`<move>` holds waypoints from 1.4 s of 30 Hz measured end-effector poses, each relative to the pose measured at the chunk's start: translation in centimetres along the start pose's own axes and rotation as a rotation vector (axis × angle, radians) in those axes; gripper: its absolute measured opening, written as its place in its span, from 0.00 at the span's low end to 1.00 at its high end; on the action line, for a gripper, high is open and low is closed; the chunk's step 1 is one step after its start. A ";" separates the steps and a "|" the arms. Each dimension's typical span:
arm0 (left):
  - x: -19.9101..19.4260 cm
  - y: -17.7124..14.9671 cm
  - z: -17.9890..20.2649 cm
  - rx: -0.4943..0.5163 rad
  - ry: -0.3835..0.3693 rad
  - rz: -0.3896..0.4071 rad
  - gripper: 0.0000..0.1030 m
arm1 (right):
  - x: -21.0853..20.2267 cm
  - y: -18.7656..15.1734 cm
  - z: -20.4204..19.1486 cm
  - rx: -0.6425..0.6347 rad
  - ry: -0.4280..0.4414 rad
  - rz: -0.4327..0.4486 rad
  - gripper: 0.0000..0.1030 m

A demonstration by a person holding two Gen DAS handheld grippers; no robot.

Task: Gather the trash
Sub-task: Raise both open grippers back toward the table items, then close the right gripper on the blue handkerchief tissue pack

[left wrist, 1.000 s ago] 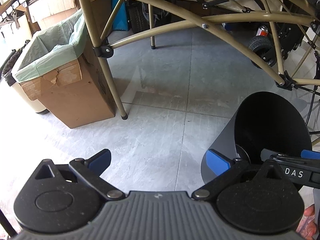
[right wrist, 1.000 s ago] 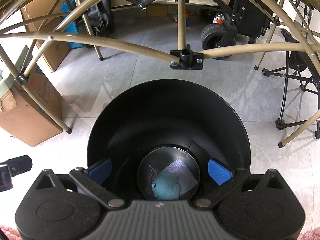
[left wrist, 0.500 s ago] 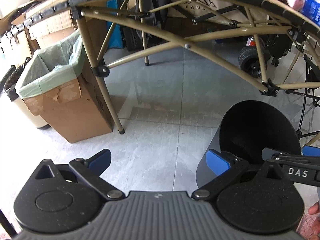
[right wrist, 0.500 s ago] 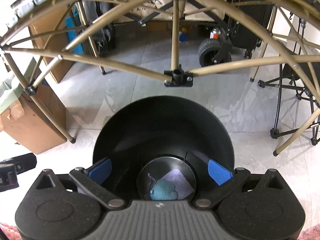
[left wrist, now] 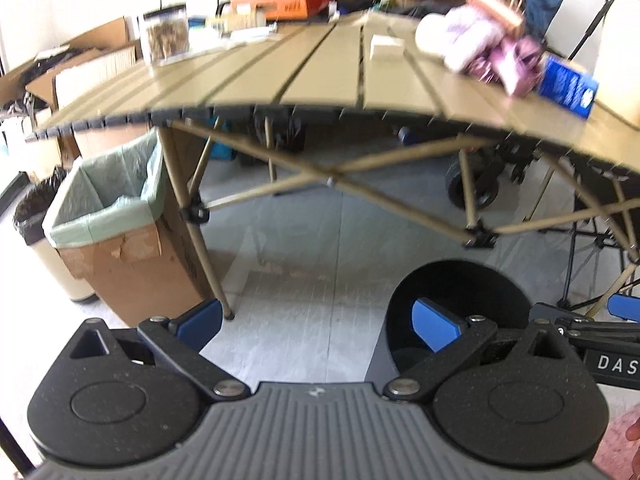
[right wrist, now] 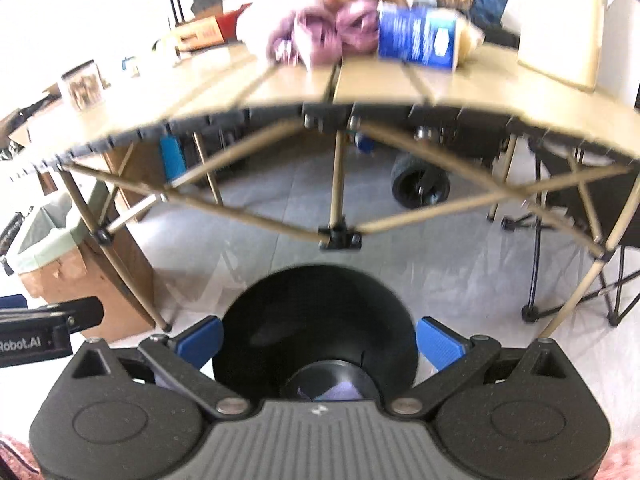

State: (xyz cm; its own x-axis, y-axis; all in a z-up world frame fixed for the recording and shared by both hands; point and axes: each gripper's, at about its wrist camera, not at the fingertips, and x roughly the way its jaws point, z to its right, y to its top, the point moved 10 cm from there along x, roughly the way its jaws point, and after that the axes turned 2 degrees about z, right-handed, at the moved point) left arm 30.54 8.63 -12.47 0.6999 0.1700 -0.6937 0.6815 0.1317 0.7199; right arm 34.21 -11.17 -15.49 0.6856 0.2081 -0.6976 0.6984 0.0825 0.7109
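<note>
A black round trash bin (right wrist: 316,320) stands on the floor under the front edge of a tan folding table (right wrist: 280,84); it also shows in the left wrist view (left wrist: 460,292). A pale purple scrap (right wrist: 332,394) lies at its bottom. My right gripper (right wrist: 318,342) is open and empty above the bin's near rim. My left gripper (left wrist: 316,322) is open and empty, over the floor left of the bin. On the table lie a crumpled pink-purple wrapper (right wrist: 320,36), a blue package (right wrist: 420,38) and a small white box (left wrist: 386,46).
A cardboard box with a green liner (left wrist: 116,220) stands at the left by a table leg (left wrist: 200,240). A cream bin with a black bag (left wrist: 44,240) is beyond it. A clear jar (left wrist: 164,36) and orange box (left wrist: 288,2) sit far back. A wheel (right wrist: 420,182) and chair legs (right wrist: 560,280) are under the table.
Both grippers have risen and tilted up, so the tabletop and the things on it have come into view. The bin has dropped lower in both views. The jaws stay open.
</note>
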 end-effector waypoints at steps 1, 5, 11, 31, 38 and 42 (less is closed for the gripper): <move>-0.5 0.4 0.2 0.002 -0.003 0.013 1.00 | -0.7 0.4 0.2 -0.002 0.001 0.019 1.00; -2.2 2.0 1.2 0.020 -0.005 0.066 1.00 | -3.2 2.5 1.2 0.002 0.005 0.102 1.00; -3.9 5.5 2.2 0.006 -0.008 0.140 1.00 | -5.9 6.7 2.6 -0.001 -0.002 0.234 1.00; -2.9 16.8 4.8 -0.067 -0.036 0.295 1.00 | -6.0 18.7 5.7 0.012 -0.021 0.500 1.00; -0.8 20.6 4.8 -0.100 -0.020 0.316 1.00 | -2.5 21.0 6.3 0.043 -0.100 0.505 1.00; 0.9 22.2 4.5 -0.151 -0.027 0.316 1.00 | 0.0 21.5 6.8 0.068 -0.141 0.476 1.00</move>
State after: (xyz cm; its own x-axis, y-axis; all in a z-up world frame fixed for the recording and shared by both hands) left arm 47.30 7.33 2.75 0.8780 0.1993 -0.4353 0.3928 0.2199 0.8930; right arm 50.61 -16.00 -0.84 0.9494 0.0731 -0.3055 0.3097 -0.0548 0.9493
